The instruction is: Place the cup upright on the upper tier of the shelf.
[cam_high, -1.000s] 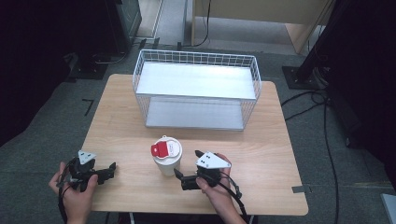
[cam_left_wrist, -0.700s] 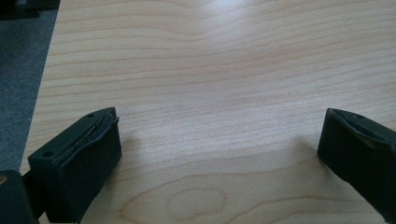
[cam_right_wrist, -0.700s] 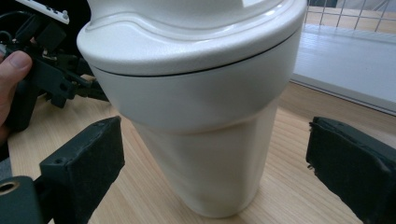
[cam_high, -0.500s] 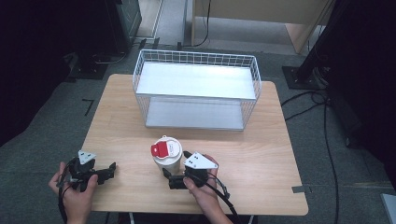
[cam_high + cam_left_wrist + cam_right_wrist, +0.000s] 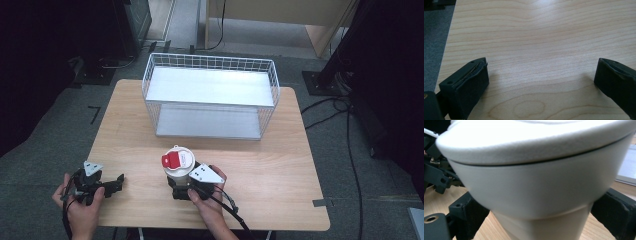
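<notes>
A paper cup [image 5: 178, 162] with a white lid and a red label stands upright near the front middle of the wooden table [image 5: 280, 165]. My right gripper [image 5: 179, 188] is open, one jaw on each side of the cup's lower body. In the right gripper view the cup [image 5: 536, 187] looms close between the two black jaws of the right gripper [image 5: 541, 216], and a gap shows on both sides. My left gripper [image 5: 116, 184] rests open at the front left of the table, and in its own view the left gripper [image 5: 541, 80] has only bare wood between its jaws.
A white wire basket [image 5: 210, 62] with two shelves stands at the back middle of the table. Black stands and cables line the floor to the right and left. Bare tabletop lies to the right of the cup.
My right gripper has moved left up to the cup, and its jaws now stand on either side of it. The left gripper and the cup have stayed put.
</notes>
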The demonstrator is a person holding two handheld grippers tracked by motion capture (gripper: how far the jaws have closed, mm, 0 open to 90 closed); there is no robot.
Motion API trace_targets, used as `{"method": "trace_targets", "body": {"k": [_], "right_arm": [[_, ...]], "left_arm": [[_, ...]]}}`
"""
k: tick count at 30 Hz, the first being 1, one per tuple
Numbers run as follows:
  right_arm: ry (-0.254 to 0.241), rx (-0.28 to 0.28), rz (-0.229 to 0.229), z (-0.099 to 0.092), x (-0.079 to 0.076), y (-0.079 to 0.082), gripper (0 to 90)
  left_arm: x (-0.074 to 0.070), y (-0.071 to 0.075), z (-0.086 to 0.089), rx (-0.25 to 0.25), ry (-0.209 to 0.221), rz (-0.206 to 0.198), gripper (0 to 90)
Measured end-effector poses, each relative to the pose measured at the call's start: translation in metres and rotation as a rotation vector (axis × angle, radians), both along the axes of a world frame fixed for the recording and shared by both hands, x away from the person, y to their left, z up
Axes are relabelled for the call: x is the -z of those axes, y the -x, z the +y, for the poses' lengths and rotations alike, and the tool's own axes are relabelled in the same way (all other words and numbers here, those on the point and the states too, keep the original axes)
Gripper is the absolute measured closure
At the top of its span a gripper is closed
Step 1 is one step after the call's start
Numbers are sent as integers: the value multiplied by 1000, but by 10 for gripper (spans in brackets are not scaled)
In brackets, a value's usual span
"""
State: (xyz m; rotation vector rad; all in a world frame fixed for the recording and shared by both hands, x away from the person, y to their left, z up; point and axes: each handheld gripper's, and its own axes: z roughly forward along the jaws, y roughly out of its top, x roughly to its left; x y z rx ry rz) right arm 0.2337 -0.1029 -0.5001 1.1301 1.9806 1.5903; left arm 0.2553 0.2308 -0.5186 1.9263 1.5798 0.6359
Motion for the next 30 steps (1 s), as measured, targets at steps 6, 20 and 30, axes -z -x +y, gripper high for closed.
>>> {"method": "trace_targets", "body": {"k": [6,20,30], "right_arm": [[-15,8,-22,3,2,-2,62],[-31,36,-94,5,3,1,74],[-65,26,-112,3,-5,3,79]], "left_arm": [[0,0,0,0,-1,0,0],[0,0,0,0,0,-1,0],[0,0,0,1,-2,1,0]]}}
